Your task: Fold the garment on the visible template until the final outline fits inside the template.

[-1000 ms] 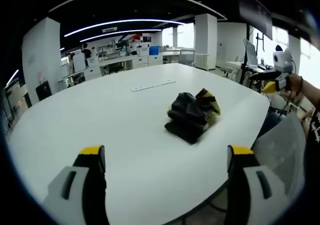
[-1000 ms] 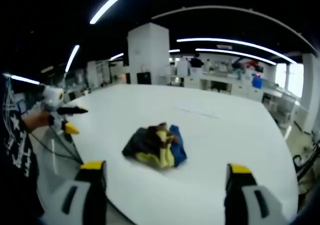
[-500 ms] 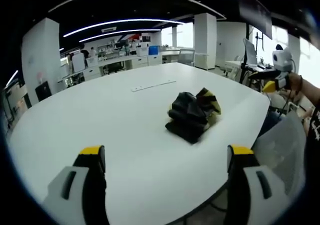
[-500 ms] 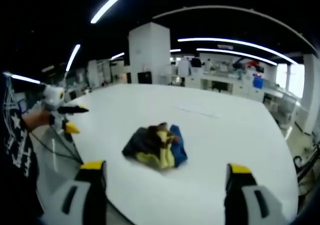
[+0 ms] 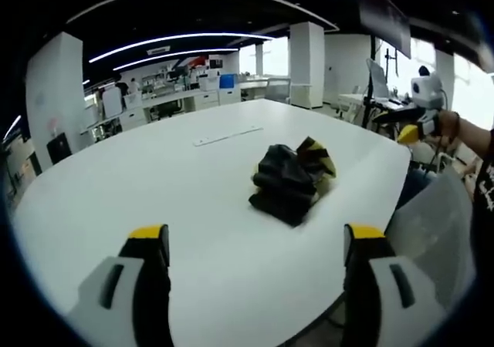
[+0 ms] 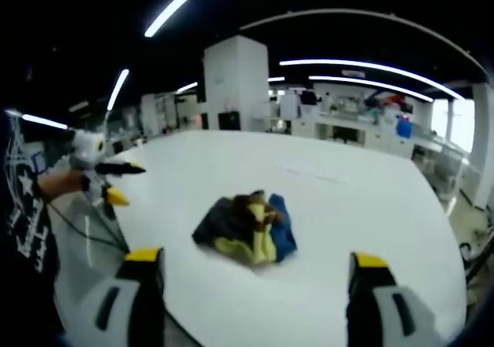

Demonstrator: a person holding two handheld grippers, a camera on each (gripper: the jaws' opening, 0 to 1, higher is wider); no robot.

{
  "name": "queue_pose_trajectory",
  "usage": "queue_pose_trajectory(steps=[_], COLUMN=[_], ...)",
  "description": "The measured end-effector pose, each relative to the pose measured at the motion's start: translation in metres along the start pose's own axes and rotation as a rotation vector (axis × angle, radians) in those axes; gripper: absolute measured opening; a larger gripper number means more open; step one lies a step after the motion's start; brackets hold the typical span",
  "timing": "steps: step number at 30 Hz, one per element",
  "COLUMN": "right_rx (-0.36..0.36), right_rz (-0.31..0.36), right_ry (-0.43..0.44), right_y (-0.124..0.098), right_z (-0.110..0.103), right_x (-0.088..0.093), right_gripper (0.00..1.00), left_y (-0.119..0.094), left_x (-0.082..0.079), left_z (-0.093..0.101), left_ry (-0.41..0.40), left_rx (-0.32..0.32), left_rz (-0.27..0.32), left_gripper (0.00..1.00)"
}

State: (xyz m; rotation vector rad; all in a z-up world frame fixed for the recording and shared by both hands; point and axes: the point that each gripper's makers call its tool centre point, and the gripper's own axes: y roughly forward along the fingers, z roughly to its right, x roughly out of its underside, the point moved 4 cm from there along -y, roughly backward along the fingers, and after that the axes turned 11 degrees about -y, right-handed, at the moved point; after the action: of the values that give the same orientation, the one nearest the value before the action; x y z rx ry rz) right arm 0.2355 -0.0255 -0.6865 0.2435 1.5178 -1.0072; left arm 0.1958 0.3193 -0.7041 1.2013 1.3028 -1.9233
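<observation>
So both your grippers, left point(image 5: 255, 247) and right point(image 6: 251, 274), have jaws spread wide, holding nothing. They hover well short of the crumpled garment point(image 5: 292, 179) on the white table point(image 5: 116, 185).

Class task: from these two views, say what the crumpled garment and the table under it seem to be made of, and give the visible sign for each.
Garment: soft woven or knit cloth, matte; it bunches in loose folds, dark with yellow and blue patches.
Table: a hard, smooth white top, probably laminate or painted board; it looks flat and even, with a faint sheen.
</observation>
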Motion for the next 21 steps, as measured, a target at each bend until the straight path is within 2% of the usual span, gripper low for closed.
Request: queue_pose_trajectory(steps=[8,15,21], right_rx=[-0.013,-0.026,-0.037], right_rz=[0.031,0.045,0.046], right_ry=[0.033,0.035,0.024], right_y=[0.009,0.021,0.034], right_z=[0.005,0.011,0.019], right_x=[0.002,0.004,0.006], right_gripper=[0.91,0.78,0.67], left_y=[0.018,0.03,0.04], left_x=[0.0,-0.001,-0.008], left_z=[0.005,0.004,0.013], left_ry=[0.019,0.01,0.031], left_rx=[0.046,0.08,0.096], left_rz=[0.006,0.011,0.012], left_gripper=[0.83,0.75,0.67])
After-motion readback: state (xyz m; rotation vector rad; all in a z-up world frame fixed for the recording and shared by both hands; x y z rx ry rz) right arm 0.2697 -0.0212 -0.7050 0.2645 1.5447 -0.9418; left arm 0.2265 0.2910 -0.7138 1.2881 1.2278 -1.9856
